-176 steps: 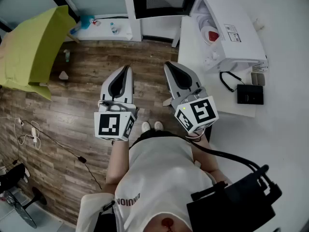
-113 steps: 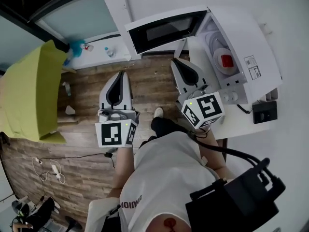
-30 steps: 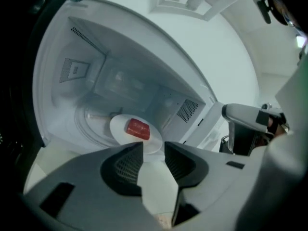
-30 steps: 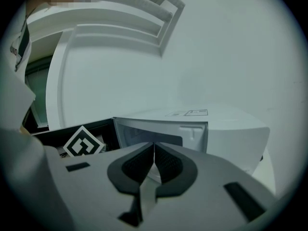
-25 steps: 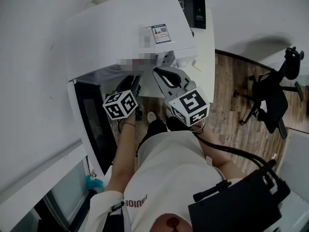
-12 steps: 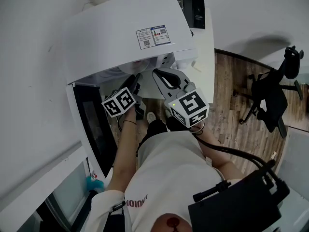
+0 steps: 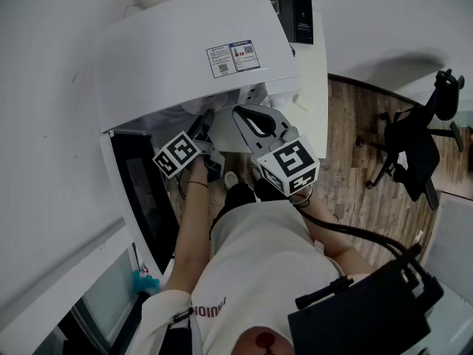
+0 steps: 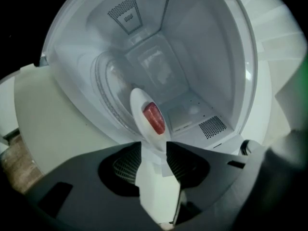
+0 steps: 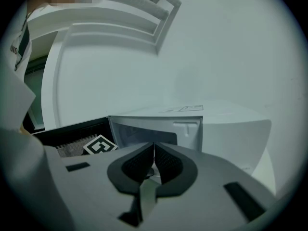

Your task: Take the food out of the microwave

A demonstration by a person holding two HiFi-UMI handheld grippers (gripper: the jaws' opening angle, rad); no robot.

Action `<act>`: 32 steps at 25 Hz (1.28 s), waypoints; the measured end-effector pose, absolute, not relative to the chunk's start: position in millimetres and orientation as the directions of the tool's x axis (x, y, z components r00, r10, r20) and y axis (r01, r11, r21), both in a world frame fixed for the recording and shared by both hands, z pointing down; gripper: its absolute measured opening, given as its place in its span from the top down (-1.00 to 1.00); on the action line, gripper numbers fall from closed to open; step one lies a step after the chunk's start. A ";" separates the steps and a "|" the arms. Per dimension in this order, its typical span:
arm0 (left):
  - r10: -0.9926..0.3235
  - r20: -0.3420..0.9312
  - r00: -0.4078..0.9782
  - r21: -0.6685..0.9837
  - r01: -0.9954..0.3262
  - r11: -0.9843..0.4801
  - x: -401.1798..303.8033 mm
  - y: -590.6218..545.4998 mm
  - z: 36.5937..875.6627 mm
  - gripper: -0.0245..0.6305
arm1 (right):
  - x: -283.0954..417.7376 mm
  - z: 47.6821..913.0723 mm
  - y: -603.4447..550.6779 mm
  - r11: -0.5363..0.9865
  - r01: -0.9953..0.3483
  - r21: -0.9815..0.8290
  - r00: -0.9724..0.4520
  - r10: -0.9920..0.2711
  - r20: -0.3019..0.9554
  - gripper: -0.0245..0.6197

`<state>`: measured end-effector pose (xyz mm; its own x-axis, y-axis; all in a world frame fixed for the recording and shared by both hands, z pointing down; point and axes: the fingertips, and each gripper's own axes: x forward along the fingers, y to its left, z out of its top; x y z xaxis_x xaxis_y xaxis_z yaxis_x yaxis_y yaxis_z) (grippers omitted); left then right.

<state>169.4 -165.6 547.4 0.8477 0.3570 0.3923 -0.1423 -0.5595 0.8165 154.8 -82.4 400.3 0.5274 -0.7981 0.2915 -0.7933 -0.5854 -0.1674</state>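
In the left gripper view a white plate (image 8: 142,105) carrying a red piece of food (image 8: 154,118) sits on the turntable inside the white microwave (image 7: 192,43). My left gripper (image 8: 154,146) reaches into the cavity, rolled to one side. Its jaws stand open, one on either side of the plate's near rim. From the head view the left gripper (image 7: 203,124) goes in under the microwave's top, which hides the plate. My right gripper (image 7: 242,114) hovers just outside the opening, shut and empty; in its own view the right gripper (image 9: 154,152) faces the open microwave.
The black microwave door (image 7: 144,191) hangs open to the left of my left arm. The microwave stands on a white table (image 7: 319,80) with a black device (image 7: 298,17) behind it. An office chair (image 7: 421,139) is on the wood floor at right.
The left gripper has rolled about its own axis, its marker cube turning and shifting slightly leftward at the microwave opening. The right gripper has stayed where it was.
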 end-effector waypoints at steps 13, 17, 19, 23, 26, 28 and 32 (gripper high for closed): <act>0.354 0.349 0.868 0.893 -0.193 -0.407 171.9 -168.9 551.6 0.45 | 159.7 402.4 -78.8 -0.597 -0.784 -0.168 0.536 -0.789 0.300 0.85; 0.349 0.336 0.875 0.917 -0.219 -0.334 170.1 -171.6 554.2 0.52 | 159.8 403.2 -79.5 -0.595 -0.785 -0.171 0.533 -0.790 0.304 0.85; 0.350 0.331 0.876 0.922 -0.222 -0.317 169.9 -172.1 555.4 0.55 | 159.9 403.7 -79.5 -0.595 -0.785 -0.171 0.532 -0.790 0.305 0.85; 0.353 0.326 0.877 0.929 -0.228 -0.293 170.2 -172.4 556.3 0.56 | 161.1 404.5 -79.8 -0.597 -0.784 -0.169 0.534 -0.788 0.306 0.85; 0.359 0.313 0.879 0.937 -0.223 -0.270 170.9 -171.2 554.2 0.59 | 161.0 404.6 -80.1 -0.597 -0.785 -0.169 0.533 -0.788 0.308 0.85; 0.362 0.303 0.882 0.941 -0.218 -0.258 172.9 -170.0 551.4 0.69 | 160.6 404.4 -80.6 -0.596 -0.785 -0.168 0.531 -0.788 0.310 0.85; 0.349 0.288 0.892 0.950 -0.221 -0.220 175.6 -168.4 550.0 0.76 | 161.0 403.9 -79.8 -0.597 -0.785 -0.166 0.533 -0.787 0.312 0.85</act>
<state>175.6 -168.4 550.0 0.8915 0.3494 0.2883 -0.2209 -0.2204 0.9501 161.0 -79.8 403.9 0.5325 -0.7869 0.3118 -0.7851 -0.5969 -0.1655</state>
